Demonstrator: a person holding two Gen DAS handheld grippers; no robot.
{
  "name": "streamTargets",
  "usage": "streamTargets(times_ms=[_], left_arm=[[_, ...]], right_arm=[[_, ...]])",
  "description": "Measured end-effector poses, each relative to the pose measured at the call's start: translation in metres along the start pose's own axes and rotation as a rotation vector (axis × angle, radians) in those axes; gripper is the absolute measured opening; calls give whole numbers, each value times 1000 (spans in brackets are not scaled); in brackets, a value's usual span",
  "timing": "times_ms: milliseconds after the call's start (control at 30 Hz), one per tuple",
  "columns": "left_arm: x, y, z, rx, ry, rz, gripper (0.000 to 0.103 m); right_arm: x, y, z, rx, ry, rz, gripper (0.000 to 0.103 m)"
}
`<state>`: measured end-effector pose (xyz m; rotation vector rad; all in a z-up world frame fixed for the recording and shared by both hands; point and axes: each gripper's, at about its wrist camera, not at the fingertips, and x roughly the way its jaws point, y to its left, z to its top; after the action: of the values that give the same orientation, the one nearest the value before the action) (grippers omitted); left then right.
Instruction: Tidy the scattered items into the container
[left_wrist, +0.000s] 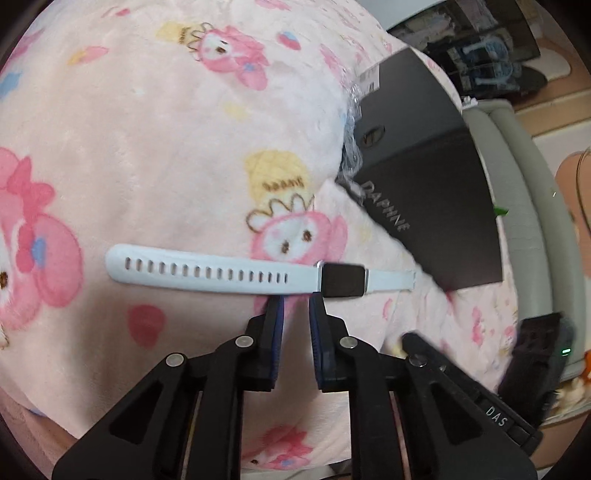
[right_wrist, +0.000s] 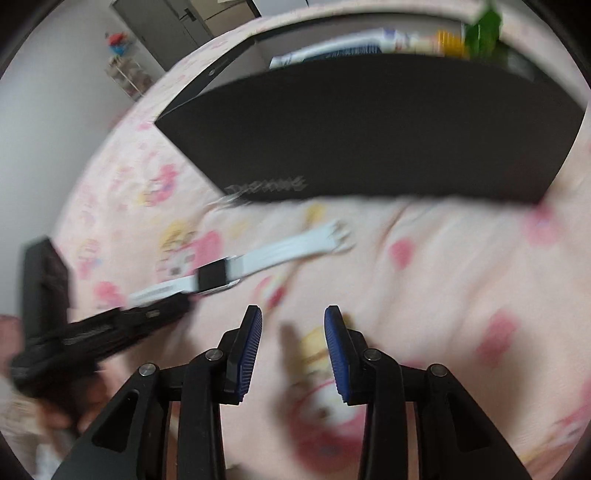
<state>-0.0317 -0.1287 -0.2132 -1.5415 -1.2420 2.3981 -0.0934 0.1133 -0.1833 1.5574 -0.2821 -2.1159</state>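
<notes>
Where the pink cartoon-print blanket (left_wrist: 166, 140) covers the bed, a white-strapped smartwatch (left_wrist: 258, 277) lies flat and stretched out, its dark square face (left_wrist: 341, 280) toward the box end and its long perforated strap running away to the left in the left wrist view. The left gripper (left_wrist: 296, 299) sits just at the near edge of the watch, its blue-padded fingers (left_wrist: 277, 332) parted by a narrow gap beside the face, with nothing between them; whether the tips touch the strap cannot be told. Just beyond the short strap end stands the dark box (left_wrist: 436, 206) lettered DAPHNE, open at the top; the right wrist view shows tubes and packets (right_wrist: 369, 42) inside it, blurred. The right gripper (right_wrist: 293, 317) hovers over the blanket near the watch, its fingers spread wide and empty. At the right edge of the left view is a grey-green padded rail (left_wrist: 517, 192).
</notes>
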Motion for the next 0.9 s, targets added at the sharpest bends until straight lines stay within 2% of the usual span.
streamTargets(times_ms=[67, 267, 433, 467, 567, 633, 700, 733, 800, 900], left_arm=[[-7, -2, 1, -1, -15, -5, 20], [-11, 5, 6, -44, -28, -29, 21], [-8, 5, 7, -54, -59, -76, 30], [-11, 5, 8, -51, -75, -67, 30], [-18, 12, 13, -91, -135, 28, 29], [-18, 15, 16, -112, -153, 71, 28], [-16, 12, 17, -100, -156, 104, 27], [-17, 6, 17, -70, -164, 125, 24], [-20, -5, 14, -16, -178, 154, 11], [-32, -20, 9, 57, -194, 148, 6]], right_arm=[[1, -5, 1, 31, -1, 12, 31], [10, -19, 22, 98, -55, 15, 33], [20, -22, 34, 158, -60, 58, 33], [21, -23, 35, 164, -66, 66, 34], [25, -23, 39, 182, -83, 89, 34], [30, -25, 40, 170, -108, 73, 34], [30, -17, 41, 108, -111, 14, 22], [27, -10, 40, 63, -123, -13, 20], [19, 3, 38, -9, -143, -40, 12], [2, 15, 35, -62, -170, -49, 6]])
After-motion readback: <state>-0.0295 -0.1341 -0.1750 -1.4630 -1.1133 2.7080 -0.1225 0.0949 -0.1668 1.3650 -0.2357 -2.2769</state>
